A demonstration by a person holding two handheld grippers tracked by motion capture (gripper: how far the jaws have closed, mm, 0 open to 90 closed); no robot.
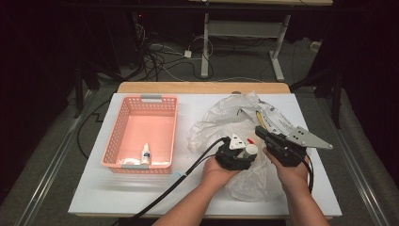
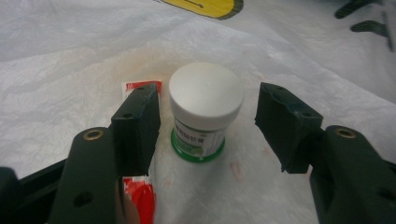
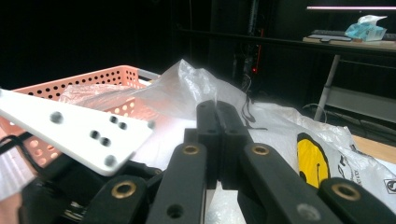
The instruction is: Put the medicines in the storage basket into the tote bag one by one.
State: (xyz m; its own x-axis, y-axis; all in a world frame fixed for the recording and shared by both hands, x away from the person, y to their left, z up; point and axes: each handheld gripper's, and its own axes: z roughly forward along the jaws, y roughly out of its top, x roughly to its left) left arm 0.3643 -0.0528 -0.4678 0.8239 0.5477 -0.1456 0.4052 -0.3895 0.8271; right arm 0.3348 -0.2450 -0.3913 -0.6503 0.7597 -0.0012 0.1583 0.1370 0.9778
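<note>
A small jar [image 2: 205,109] with a white cap and green label stands upright on a white plastic bag [image 2: 70,70]. My left gripper [image 2: 208,93] is open around the jar, with a gap between it and each jaw. A red sachet [image 2: 140,196] lies beside the left jaw. In the high view the left gripper [image 1: 244,153] sits over the bag [image 1: 226,117] with the jar's cap [image 1: 251,149] at its tips. My right gripper [image 1: 259,129] is over the bag to the right. Its jaws [image 3: 217,107] are pressed together on a fold of the bag film [image 3: 187,88].
A pink perforated basket [image 1: 115,136] stands on the left of the white table, with a small white dropper bottle [image 1: 146,154] and some clear plastic in it. Black cables trail from both grippers towards the table's front edge. The bag bears a yellow smiley print [image 3: 310,161].
</note>
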